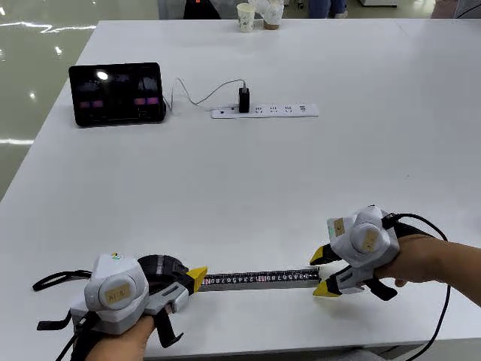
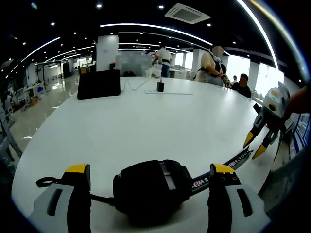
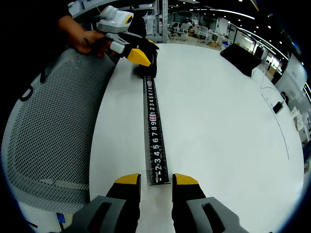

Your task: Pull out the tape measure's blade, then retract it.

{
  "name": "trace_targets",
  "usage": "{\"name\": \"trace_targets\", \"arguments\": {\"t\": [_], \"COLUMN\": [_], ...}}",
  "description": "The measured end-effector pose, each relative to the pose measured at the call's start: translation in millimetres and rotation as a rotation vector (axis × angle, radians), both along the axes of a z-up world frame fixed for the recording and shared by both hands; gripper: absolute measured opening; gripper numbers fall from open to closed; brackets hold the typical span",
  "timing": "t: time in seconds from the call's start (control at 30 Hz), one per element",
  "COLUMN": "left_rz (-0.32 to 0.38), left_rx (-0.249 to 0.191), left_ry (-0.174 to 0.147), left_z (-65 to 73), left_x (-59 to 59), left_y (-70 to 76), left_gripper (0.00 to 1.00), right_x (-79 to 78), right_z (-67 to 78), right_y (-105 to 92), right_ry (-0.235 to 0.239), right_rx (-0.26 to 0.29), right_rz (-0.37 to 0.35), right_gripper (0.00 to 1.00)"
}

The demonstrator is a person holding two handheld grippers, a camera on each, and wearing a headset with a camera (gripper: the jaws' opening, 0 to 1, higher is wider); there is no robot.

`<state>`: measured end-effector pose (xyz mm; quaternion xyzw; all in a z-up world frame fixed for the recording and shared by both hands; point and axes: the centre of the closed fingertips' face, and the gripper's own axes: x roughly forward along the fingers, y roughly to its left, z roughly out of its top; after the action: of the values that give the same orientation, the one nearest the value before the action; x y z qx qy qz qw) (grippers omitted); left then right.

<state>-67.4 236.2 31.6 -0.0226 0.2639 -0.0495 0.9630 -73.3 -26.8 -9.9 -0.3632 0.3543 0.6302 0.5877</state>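
Straddling the blade at its end far from the case, the right gripper is held parted, nothing pinched. The left gripper is spread loosely round the case. The blade's return should be guided slowly.

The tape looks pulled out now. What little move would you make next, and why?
Probably ease the right gripper back toward the case, letting the blade feed in. The blade already lies stretched along the table between the grippers, its tip between the right jaws, and the left gripper brackets the case.
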Motion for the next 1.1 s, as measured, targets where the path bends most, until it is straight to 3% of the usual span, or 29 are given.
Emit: {"name": "trace_targets", "arguments": {"t": [0.23, 0.47, 0.73, 1.1], "left_rz": [0.023, 0.004, 0.004, 0.018], "left_rx": [-0.013, -0.021, -0.046, -0.055], "left_ry": [0.001, 0.024, 0.076, 0.102], "left_z": [-0.6, -3.5, -9.3, -11.5], "left_x": [0.2, -1.8, -6.1, -8.5], "left_y": [5.6, -0.5, -4.0, -3.1], "left_gripper": [0.99, 0.97, 0.88, 0.71], "right_x": [1.3, -2.7, 0.1, 1.5], "right_z": [-1.1, -5.9, -5.2, -6.0], "right_y": [-0.6, 0.1, 0.7, 0.8], "right_ry": [0.0, -0.005, 0.014, 0.028], "right_rx": [-0.005, -0.013, -0.017, -0.018], "right_rz": [0.006, 0.019, -0.041, -0.079], "right_gripper": [0.15, 0.12, 0.11, 0.1]}}
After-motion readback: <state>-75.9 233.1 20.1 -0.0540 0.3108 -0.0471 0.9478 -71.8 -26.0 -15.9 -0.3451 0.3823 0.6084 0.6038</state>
